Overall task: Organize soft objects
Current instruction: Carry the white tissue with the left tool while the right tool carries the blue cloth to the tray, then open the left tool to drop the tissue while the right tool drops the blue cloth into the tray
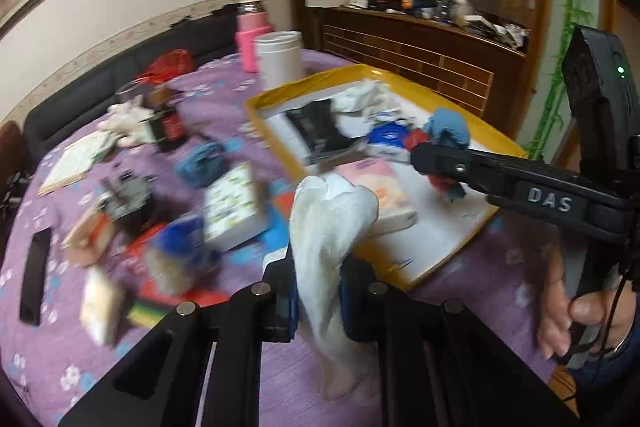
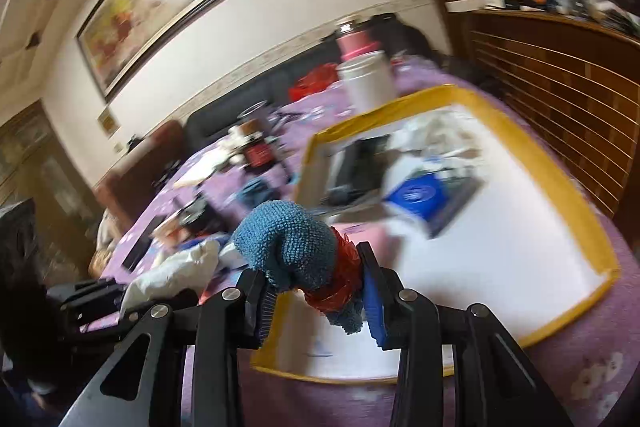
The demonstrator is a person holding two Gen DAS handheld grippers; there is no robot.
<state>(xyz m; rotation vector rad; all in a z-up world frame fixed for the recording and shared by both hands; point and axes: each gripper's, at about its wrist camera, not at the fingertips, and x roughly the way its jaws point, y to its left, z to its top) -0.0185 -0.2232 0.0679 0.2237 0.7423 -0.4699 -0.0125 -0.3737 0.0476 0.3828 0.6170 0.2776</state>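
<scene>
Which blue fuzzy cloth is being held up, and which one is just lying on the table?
The blue cloth bundled with red mesh is pinched in the right gripper above the yellow tray. The other blue cloth lies loose on the purple tablecloth, untouched.

Two grippers [image 1: 316, 303] [image 2: 316, 303], one yellow tray [image 1: 472, 131], two canisters [image 1: 279, 57].

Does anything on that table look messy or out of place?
Yes. The purple table is littered with boxes and cloths outside the yellow tray. A white cloth hangs from the left gripper, and the right gripper holds a blue cloth bunched with something red.
</scene>
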